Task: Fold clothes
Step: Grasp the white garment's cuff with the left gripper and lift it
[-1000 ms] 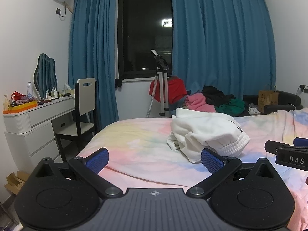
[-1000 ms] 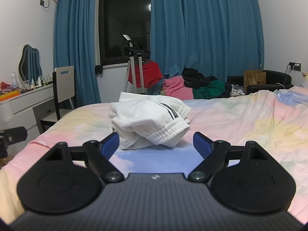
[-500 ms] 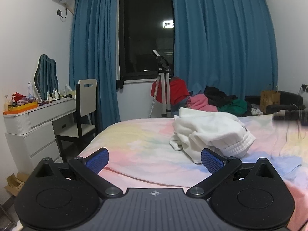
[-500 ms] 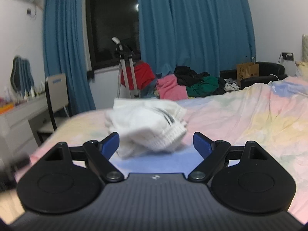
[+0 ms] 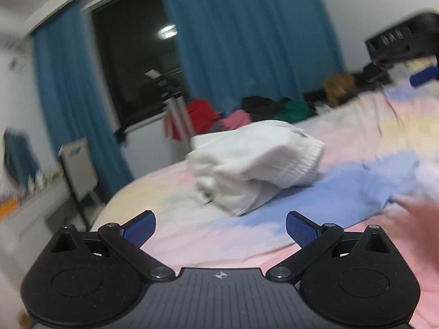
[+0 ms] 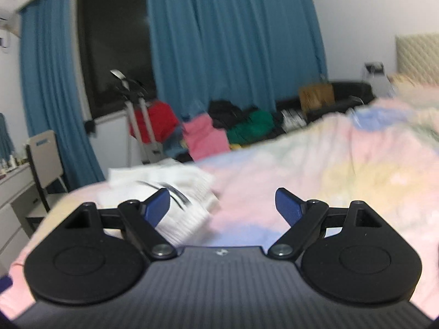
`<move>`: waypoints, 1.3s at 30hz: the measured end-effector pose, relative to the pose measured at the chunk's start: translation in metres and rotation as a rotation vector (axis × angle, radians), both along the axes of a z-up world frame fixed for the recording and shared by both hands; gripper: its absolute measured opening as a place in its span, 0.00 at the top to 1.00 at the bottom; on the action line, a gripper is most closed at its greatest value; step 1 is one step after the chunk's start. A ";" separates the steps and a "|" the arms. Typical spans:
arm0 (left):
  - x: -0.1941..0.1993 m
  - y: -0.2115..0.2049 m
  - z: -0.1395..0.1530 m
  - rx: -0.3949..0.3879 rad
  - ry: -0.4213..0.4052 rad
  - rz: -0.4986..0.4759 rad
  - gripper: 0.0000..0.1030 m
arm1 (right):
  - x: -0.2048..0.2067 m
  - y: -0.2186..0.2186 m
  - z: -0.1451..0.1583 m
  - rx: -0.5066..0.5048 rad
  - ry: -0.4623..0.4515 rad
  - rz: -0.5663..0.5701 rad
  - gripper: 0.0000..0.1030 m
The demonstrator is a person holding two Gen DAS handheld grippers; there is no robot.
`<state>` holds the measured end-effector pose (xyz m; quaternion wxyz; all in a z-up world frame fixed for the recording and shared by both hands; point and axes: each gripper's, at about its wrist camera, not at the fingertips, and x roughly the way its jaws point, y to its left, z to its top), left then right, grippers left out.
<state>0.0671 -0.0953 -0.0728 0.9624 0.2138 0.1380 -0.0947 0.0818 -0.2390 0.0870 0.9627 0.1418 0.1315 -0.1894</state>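
Note:
A folded white garment with a ribbed cuff [image 5: 255, 161] lies bundled on the pastel bed sheet [image 5: 356, 142]. My left gripper [image 5: 221, 226] is open and empty, hovering over the bed's near edge, short of the garment. In the right wrist view the same white garment [image 6: 175, 192] sits low at the left, behind the left fingertip. My right gripper [image 6: 222, 205] is open and empty above the sheet [image 6: 315, 164]. The right gripper also shows at the far upper right of the left wrist view [image 5: 422, 78]. Both views are blurred.
A pile of red, pink, black and green clothes [image 6: 219, 128] lies beyond the bed under blue curtains [image 6: 233, 41]. A tripod [image 6: 134, 118] stands by the window. A chair [image 5: 79, 170] and white dresser [image 6: 13, 192] are at the left. A brown paper bag [image 6: 315, 96] sits far right.
Both grippers have swung: the left tilted and moved closer to the white garment, the right panned rightward so the garment slid to its lower left. Both stay open.

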 end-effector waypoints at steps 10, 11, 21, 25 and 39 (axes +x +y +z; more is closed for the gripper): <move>0.099 -0.153 -0.049 0.367 -0.147 -0.226 0.04 | 0.013 -0.049 -0.034 0.049 0.017 -0.201 0.17; 0.110 -0.164 -0.054 0.383 -0.150 -0.239 0.05 | 0.015 -0.053 -0.037 0.049 0.019 -0.221 0.17; 0.198 -0.215 -0.084 0.406 -0.193 -0.141 0.31 | 0.040 -0.072 -0.064 0.004 0.048 -0.335 0.17; 0.191 -0.194 -0.051 0.181 -0.257 -0.115 0.57 | 0.047 -0.066 -0.069 0.012 0.062 -0.322 0.17; 0.113 -0.010 0.096 -0.325 -0.179 0.005 0.94 | 0.025 -0.009 -0.047 -0.129 -0.079 -0.159 0.17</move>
